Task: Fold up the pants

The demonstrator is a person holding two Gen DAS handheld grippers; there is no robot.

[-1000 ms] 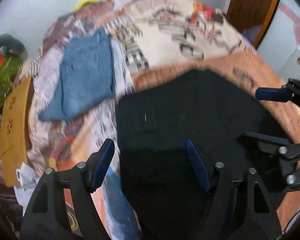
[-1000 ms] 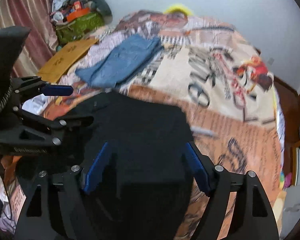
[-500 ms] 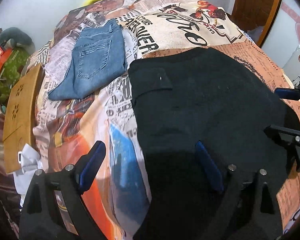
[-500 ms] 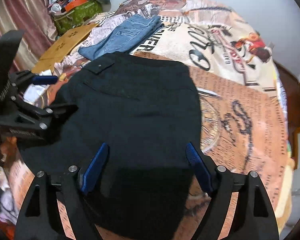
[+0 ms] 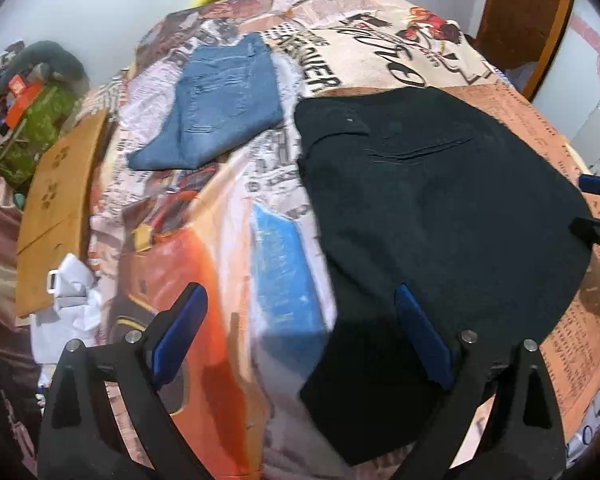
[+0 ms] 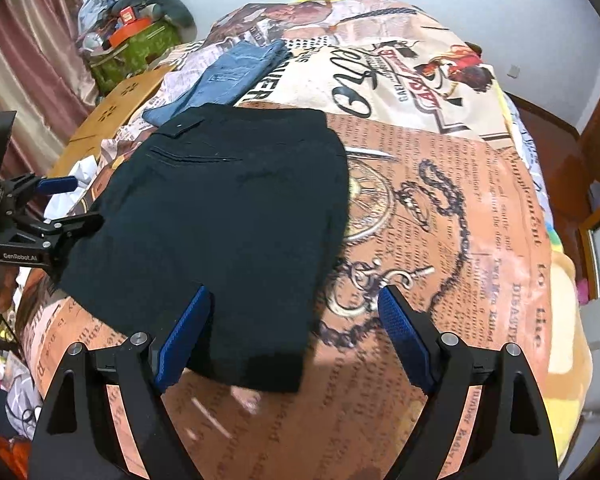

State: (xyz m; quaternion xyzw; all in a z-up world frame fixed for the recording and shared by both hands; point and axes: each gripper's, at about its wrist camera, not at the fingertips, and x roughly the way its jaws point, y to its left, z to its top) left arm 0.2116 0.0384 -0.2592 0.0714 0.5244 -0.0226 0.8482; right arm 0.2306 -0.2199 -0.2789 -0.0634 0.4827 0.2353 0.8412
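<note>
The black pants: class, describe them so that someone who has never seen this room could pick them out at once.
Start from the bed with its newspaper-print cover. Two folded garments lie on it; the black pants are the larger, nearer bundle. Unlike the blue jeans lying beyond them, they are plain black, with a thin welt pocket line and a small buttoned flap showing on top.

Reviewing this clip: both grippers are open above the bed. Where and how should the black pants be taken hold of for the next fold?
Probably at the two near corners of the black pants. They lie flat, already folded into a block, near edge toward the grippers. The left gripper takes the left corner, the right gripper the right, both from the near side, fingers sliding under the edge, away from the jeans.
</note>
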